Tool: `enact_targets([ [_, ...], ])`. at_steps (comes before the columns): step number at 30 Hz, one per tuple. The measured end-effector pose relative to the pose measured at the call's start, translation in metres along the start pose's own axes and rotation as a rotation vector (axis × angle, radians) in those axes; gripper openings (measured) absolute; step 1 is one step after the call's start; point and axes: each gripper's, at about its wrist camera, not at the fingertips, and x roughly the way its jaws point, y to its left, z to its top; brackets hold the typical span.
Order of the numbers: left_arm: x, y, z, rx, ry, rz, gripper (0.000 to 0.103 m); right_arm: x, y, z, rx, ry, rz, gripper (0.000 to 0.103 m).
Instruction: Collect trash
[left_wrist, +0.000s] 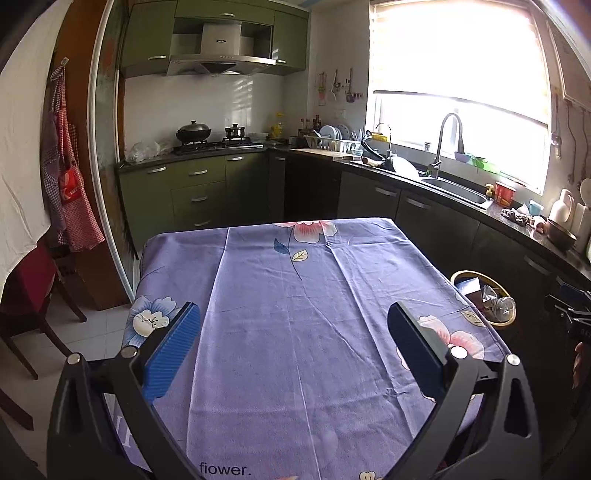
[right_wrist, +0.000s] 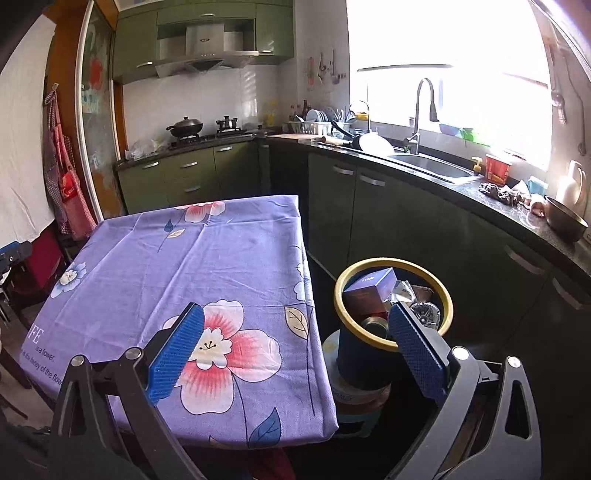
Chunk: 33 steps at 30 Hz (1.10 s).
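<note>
A dark trash bin with a yellow rim (right_wrist: 448, 299) stands on the floor right of the table; it also shows in the left wrist view (left_wrist: 506, 323). Inside lie a purple box (right_wrist: 371, 285), crumpled clear plastic (right_wrist: 424, 314) and a round can (right_wrist: 375, 325). The table wears a purple flowered cloth (left_wrist: 295, 314) with nothing on it, also in the right wrist view (right_wrist: 207, 266). My left gripper (left_wrist: 293, 332) is open and empty above the table's near half. My right gripper (right_wrist: 295, 332) is open and empty, over the table's right edge, its right finger in front of the bin.
A dark counter with a sink (right_wrist: 428, 164) runs along the right under a bright window. Green cabinets and a stove with a wok (left_wrist: 194, 133) are at the back. A wooden chair (left_wrist: 33, 306) and hanging aprons (left_wrist: 70, 192) are at the left.
</note>
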Motion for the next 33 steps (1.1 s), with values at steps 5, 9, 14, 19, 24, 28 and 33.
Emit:
enact_targets([
  [5, -0.0021, 0.0005, -0.0013, -0.004, -0.004, -0.001, 0.096, -0.0003, 0.0006, 0.0010, -0.005, -0.005, 0.004, 0.098],
  [9, -0.0015, -0.0008, -0.0005, 0.001, -0.005, 0.003, 0.096, 0.0008, -0.0001, 0.0012, -0.003, -0.006, 0.007, 0.098],
  [14, 0.0012, -0.0022, 0.0001, 0.005, 0.002, 0.009, 0.096, 0.0041, 0.0001, 0.0020, -0.002, -0.003, 0.013, 0.098],
  [19, 0.0008, -0.0048, 0.0007, 0.013, 0.001, 0.007, 0.096, 0.0045, -0.0004, 0.0031, 0.000, -0.008, 0.014, 0.098],
  [24, -0.0009, -0.0055, 0.0017, 0.015, -0.004, 0.004, 0.096, 0.0042, -0.0011, 0.0029, 0.004, -0.015, 0.012, 0.098],
  [28, -0.0011, -0.0063, 0.0025, 0.017, -0.004, 0.005, 0.096, 0.0041, -0.0002, 0.0028, 0.004, -0.015, 0.014, 0.098],
  [33, -0.0013, -0.0066, 0.0028, 0.018, -0.003, 0.002, 0.096, 0.0042, 0.0001, 0.0028, 0.004, -0.015, 0.015, 0.098],
])
